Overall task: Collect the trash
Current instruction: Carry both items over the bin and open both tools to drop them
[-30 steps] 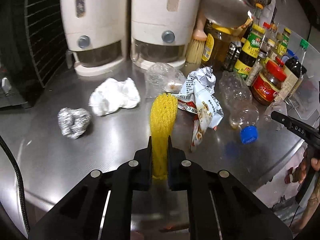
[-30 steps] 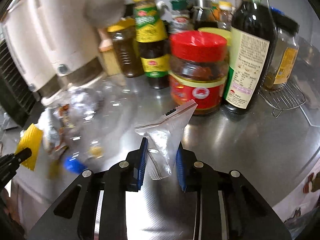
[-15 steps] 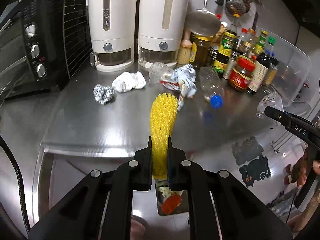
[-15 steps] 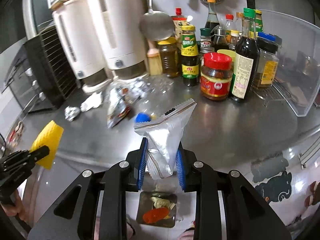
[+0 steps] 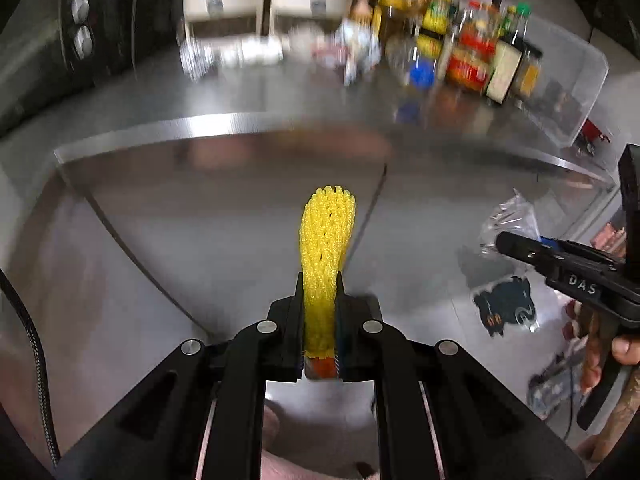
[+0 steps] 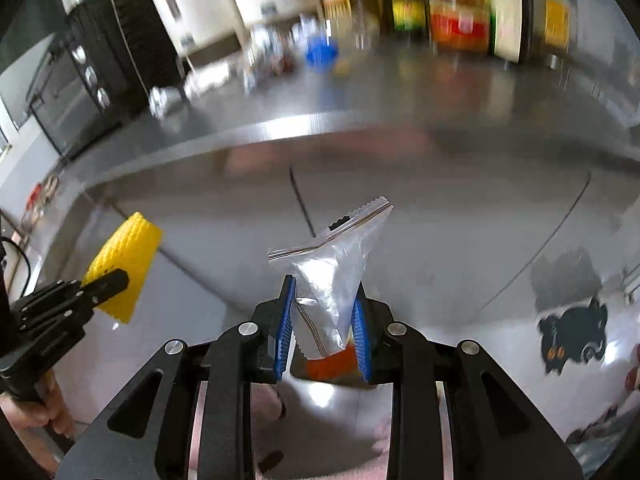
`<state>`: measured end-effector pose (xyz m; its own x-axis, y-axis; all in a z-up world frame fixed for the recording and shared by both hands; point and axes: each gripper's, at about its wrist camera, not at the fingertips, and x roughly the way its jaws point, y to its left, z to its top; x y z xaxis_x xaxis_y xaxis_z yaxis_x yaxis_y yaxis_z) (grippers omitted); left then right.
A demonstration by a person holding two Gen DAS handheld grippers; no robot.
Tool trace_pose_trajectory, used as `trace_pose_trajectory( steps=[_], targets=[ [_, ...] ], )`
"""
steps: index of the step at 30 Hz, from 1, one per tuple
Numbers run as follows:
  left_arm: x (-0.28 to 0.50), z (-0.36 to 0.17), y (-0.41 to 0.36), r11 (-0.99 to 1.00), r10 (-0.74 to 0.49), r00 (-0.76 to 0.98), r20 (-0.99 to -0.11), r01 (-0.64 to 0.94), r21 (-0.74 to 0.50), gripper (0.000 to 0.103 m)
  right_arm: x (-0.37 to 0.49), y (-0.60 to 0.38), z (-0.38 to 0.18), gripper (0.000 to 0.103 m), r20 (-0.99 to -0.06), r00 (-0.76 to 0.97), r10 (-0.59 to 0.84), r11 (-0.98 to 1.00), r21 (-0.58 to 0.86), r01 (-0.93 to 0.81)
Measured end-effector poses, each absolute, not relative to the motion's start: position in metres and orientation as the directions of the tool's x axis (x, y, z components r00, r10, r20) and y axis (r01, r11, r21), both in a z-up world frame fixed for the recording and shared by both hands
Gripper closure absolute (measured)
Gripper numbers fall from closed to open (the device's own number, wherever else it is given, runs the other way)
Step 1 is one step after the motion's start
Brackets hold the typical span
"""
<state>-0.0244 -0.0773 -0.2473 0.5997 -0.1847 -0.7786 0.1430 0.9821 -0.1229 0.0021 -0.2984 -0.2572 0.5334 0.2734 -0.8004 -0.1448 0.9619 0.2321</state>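
My left gripper (image 5: pixel 320 278) is shut on a yellow foam net (image 5: pixel 328 232) that sticks up out of the jaws. My right gripper (image 6: pixel 325 285) is shut on a crumpled clear zip bag (image 6: pixel 340 272). Both hang in front of the steel cabinet face, below the counter edge (image 5: pixel 240 124). The right gripper (image 5: pixel 516 246) with its clear zip bag (image 5: pixel 508 220) shows at the right of the left wrist view. At the left of the right wrist view is the left gripper (image 6: pixel 108 282) with the yellow foam net (image 6: pixel 124 260). Something orange-red (image 6: pixel 330 364) shows just under the jaws.
On the counter, blurred, lie a foil ball (image 5: pixel 192 56), white tissue (image 5: pixel 244 50), a printed wrapper (image 5: pixel 360 48) and a bottle with a blue cap (image 5: pixel 420 76). Sauce jars (image 5: pixel 472 60) and a clear bin (image 5: pixel 576 80) stand at right, a black oven (image 5: pixel 80 32) at left. A bear sticker (image 6: pixel 572 332) marks the cabinet.
Both grippers have drawn back from the counter and sunk below its edge, each keeping its piece of trash. The counter items now sit far off at the top of both views.
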Motion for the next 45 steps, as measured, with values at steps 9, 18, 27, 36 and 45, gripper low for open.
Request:
trace_pose_trajectory(
  steps=[9,18,27,36,45],
  targets=[
    [-0.005,-0.375,-0.101,0.98,-0.183,0.417,-0.89,0.151,-0.131,0.093,0.015,-0.287,-0.369,0.075,-0.884,0.395,0.25,0.968,0.231,-0.095],
    [0.029,-0.473,-0.119,0.98,-0.18,0.296,-0.938,0.141,-0.143,0.093,0.039,-0.287,-0.46,0.075,-0.928,0.28,0.246,0.968,0.25,-0.022],
    [0.057,-0.527,-0.126,0.978,-0.182,0.248,-0.951,0.148,-0.149,0.093,0.072,-0.284,-0.512,0.073,-0.945,0.186,0.27,0.958,0.283,0.045],
    [0.07,-0.536,-0.126,0.976,-0.198,0.218,-0.956,0.139,-0.17,0.085,0.092,-0.277,-0.525,0.056,-0.945,0.152,0.291,0.952,0.302,0.053],
    [0.065,-0.507,-0.12,0.976,-0.202,0.273,-0.941,0.141,-0.168,0.047,0.093,-0.284,-0.498,0.036,-0.934,0.217,0.284,0.953,0.3,0.043]
  ],
)
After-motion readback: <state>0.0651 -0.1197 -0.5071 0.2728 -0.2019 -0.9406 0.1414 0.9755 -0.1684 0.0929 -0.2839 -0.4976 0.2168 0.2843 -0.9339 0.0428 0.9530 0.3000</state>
